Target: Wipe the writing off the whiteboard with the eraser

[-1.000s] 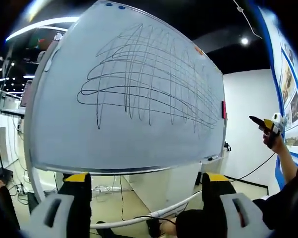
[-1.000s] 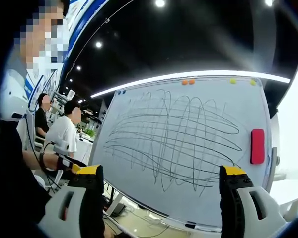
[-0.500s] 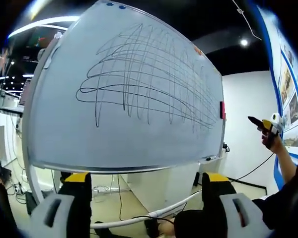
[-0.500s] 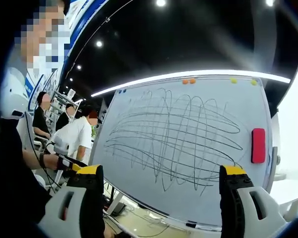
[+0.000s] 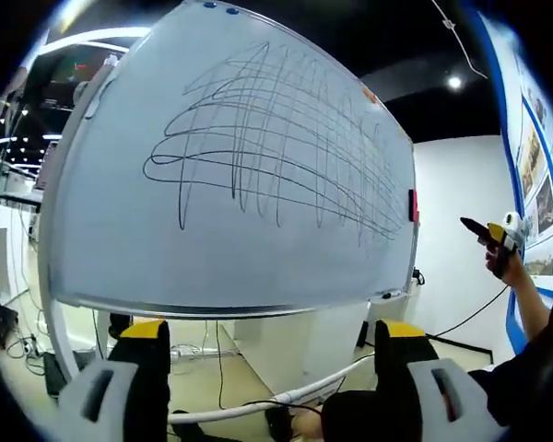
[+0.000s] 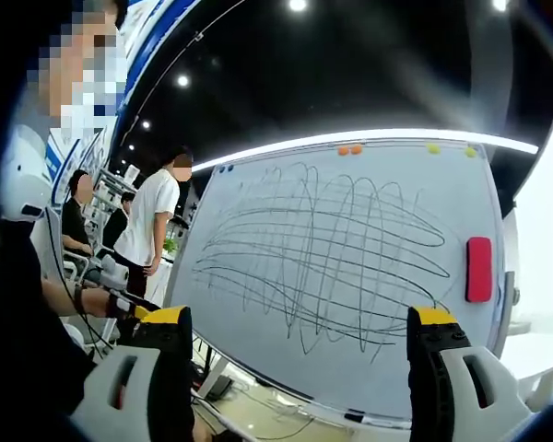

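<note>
A large whiteboard stands ahead in both views, covered with looping dark scribbles. A red eraser clings to the board's right edge. My right gripper is open and empty, well short of the board, with the eraser up and to the right of its right jaw. My left gripper is also open and empty, held low in front of the board's bottom edge. In the left gripper view, the other gripper shows at the right, in a hand.
A marker lies on the board's tray. Small magnets sit along the top edge. People stand and sit left of the board. Cables trail on the floor beneath it. Posters hang on the right wall.
A person behind the board's left side has stood up and moved closer to it. Both grippers stay open and nearly still; the left gripper view has shifted slightly.
</note>
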`<move>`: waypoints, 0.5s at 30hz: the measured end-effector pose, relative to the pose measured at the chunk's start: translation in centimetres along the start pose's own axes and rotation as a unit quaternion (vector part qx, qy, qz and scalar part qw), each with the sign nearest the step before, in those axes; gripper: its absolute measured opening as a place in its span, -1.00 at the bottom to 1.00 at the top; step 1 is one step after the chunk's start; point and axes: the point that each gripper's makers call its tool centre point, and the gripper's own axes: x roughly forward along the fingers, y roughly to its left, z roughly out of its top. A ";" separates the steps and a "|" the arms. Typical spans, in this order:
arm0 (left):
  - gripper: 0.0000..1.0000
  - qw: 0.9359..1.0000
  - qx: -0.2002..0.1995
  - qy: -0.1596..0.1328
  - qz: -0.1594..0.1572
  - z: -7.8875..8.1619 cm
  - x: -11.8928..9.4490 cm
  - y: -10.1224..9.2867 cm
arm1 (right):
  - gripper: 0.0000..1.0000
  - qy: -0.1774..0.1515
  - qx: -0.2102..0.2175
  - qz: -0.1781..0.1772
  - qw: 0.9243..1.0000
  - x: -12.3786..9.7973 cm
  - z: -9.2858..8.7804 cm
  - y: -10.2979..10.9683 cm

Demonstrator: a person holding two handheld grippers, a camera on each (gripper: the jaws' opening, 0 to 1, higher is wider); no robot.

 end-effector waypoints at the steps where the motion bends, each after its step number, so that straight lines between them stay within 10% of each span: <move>1: 0.85 1.000 -0.001 0.000 0.000 -0.1 0.0 0.0 | 0.94 0.000 -0.001 0.000 1.000 0.0 0.0 0.0; 15: 0.85 1.000 -0.005 -0.004 0.003 -0.2 0.1 0.9 | 0.94 -0.009 -0.001 0.002 1.000 0.1 0.8 0.0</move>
